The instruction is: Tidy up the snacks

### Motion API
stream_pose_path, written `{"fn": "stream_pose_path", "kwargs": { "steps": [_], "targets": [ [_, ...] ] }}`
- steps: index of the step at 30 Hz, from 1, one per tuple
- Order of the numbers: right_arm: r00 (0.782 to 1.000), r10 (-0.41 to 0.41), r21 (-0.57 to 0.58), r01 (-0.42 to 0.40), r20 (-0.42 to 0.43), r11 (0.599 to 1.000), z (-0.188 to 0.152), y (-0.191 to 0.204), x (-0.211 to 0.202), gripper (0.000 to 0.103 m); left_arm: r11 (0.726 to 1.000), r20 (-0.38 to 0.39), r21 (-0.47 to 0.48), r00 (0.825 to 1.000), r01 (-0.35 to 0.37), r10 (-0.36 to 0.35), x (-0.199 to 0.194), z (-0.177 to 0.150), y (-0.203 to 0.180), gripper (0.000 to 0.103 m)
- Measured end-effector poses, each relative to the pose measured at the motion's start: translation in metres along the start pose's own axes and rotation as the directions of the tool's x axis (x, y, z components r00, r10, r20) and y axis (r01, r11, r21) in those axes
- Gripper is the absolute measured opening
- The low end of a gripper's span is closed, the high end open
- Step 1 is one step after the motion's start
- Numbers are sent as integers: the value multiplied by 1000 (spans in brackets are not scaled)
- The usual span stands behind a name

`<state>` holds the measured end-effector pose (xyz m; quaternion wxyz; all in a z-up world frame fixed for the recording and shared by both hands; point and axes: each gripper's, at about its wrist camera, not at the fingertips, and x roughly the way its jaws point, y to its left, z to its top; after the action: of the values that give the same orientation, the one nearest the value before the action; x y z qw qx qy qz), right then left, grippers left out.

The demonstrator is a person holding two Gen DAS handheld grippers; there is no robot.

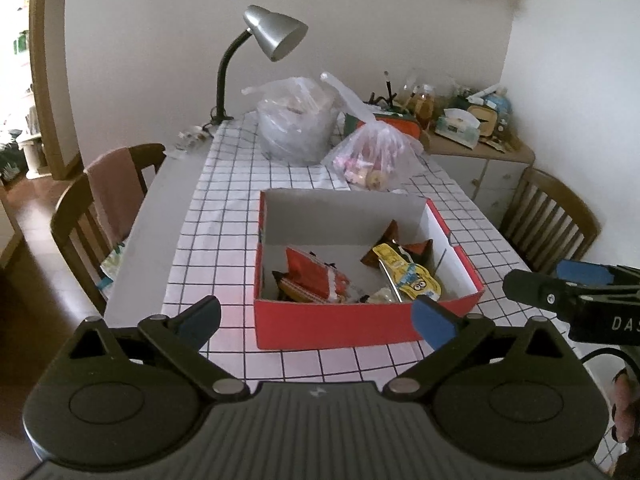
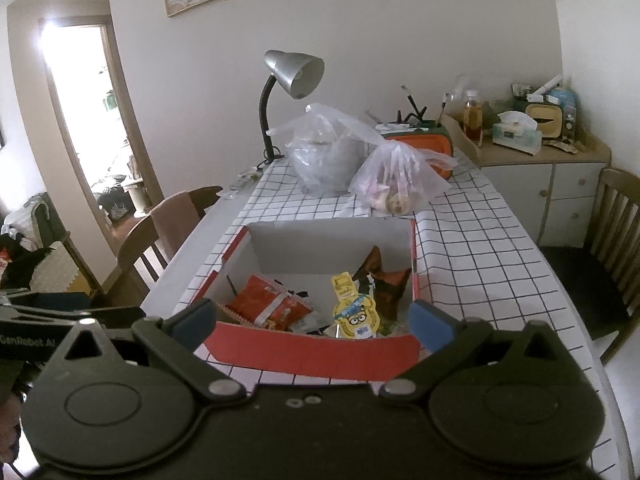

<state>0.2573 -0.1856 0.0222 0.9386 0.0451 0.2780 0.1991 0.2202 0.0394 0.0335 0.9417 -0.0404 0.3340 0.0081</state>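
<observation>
A red cardboard box (image 1: 340,322) with a white inside stands on the checked tablecloth; it also shows in the right wrist view (image 2: 316,354). Inside lie a red snack packet (image 1: 316,276) (image 2: 266,302), a yellow cartoon packet (image 1: 408,276) (image 2: 354,310) and a dark brown packet (image 1: 394,242) (image 2: 386,280). My left gripper (image 1: 320,318) is open and empty, just before the box's near wall. My right gripper (image 2: 314,316) is open and empty over the box's near edge. The right gripper's fingers (image 1: 560,280) show at the right in the left wrist view.
Two clear plastic bags stand behind the box: a large one (image 1: 296,120) (image 2: 326,152) and a smaller one with snacks (image 1: 374,156) (image 2: 396,180). A silver desk lamp (image 1: 272,34) is at the table's far end. Wooden chairs (image 1: 84,216) (image 2: 612,232) flank the table. A cluttered cabinet (image 2: 532,152) is at right.
</observation>
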Motion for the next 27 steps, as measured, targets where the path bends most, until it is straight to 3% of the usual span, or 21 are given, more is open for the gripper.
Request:
{"fn": "stream_pose_path", "kwargs": {
  "steps": [11,27],
  "targets": [
    [1000,-23,-51,24,17,998,-6,10,-10,103,1000,14,0,1000,-7,7,-6,1,0,102],
    [1000,-10,-32,10,21,999,-8,12,-10,103,1000,5,-9,1000,3,-3,-8,0,0,102]
  ]
}}
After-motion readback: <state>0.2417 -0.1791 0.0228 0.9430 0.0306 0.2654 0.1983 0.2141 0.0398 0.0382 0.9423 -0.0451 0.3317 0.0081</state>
